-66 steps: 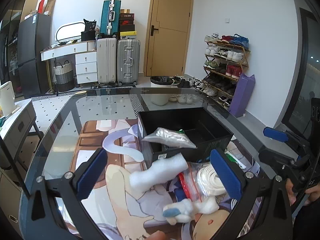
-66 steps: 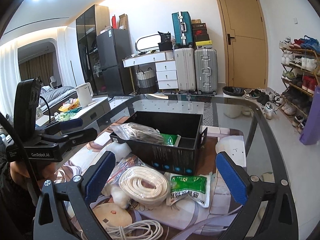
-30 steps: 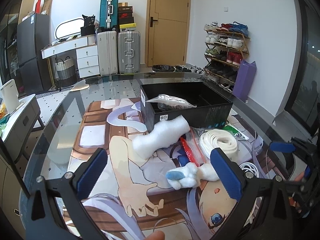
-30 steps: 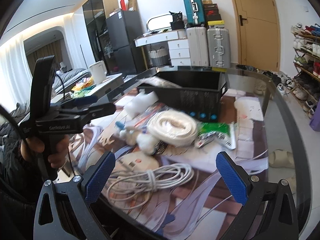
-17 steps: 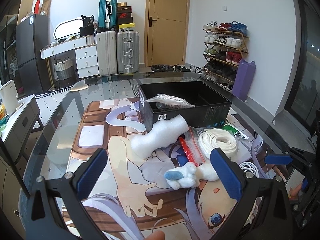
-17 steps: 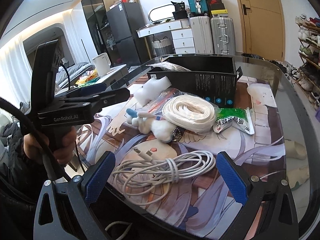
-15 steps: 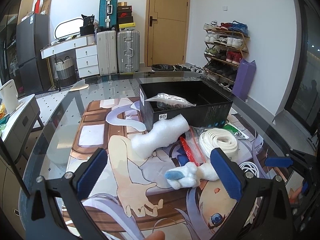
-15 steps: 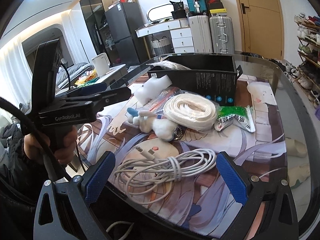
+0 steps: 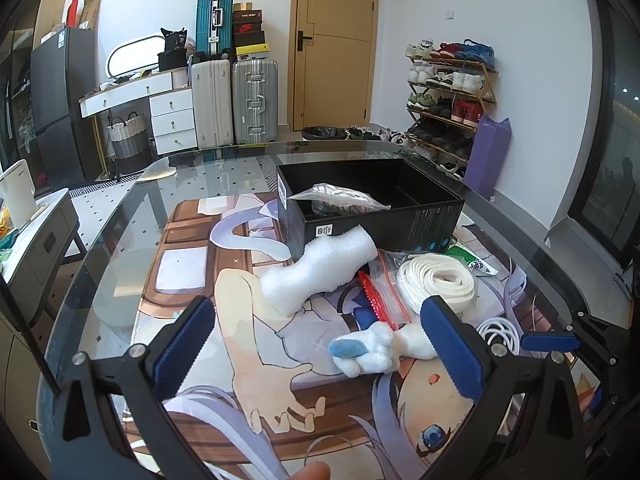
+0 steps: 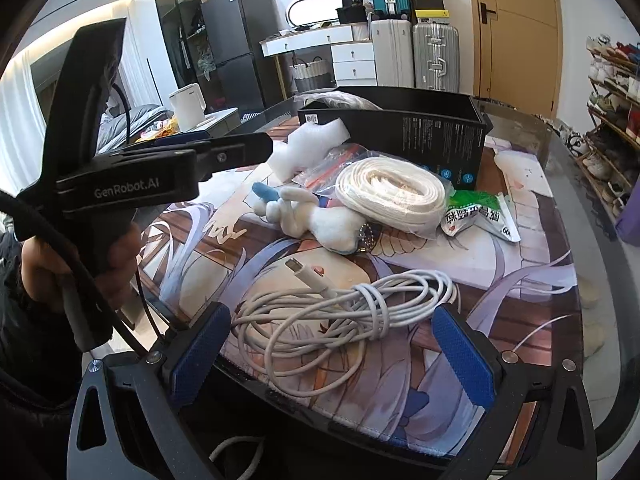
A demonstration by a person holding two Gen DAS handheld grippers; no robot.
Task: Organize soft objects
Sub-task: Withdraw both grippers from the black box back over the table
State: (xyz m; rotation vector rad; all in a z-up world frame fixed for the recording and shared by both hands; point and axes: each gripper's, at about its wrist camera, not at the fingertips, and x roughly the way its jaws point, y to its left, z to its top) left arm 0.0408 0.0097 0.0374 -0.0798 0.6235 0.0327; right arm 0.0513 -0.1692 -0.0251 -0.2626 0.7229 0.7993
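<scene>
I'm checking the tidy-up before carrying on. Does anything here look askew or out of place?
Yes. In the black box, a clear plastic bag sticks up over the rim instead of lying inside. A white foam piece leans against the box's outer wall, and the plush toy lies on its side on the mat beside the bagged white strap coil.

Behind my glass table [image 9: 120, 216] the room is pretty packed. Two silver hard-shell suitcases [image 9: 234, 100] stand side by side against the white wall, with a teal suitcase [image 9: 214, 20] upright on top of them next to a stack of shoe boxes [image 9: 249, 34]. Left of those is a white dresser with drawers [image 9: 172, 120], a woven basket [image 9: 127, 142] just beside it, and a dark fridge [image 9: 62, 96] further left. The wooden door [image 9: 334, 44] is shut. On my right there's a shoe rack full of sneakers [image 9: 448, 92] with a purple bag [image 9: 488, 156] leaning at its end. A white kettle [image 10: 188, 104] sits on a low side cabinet.
</scene>
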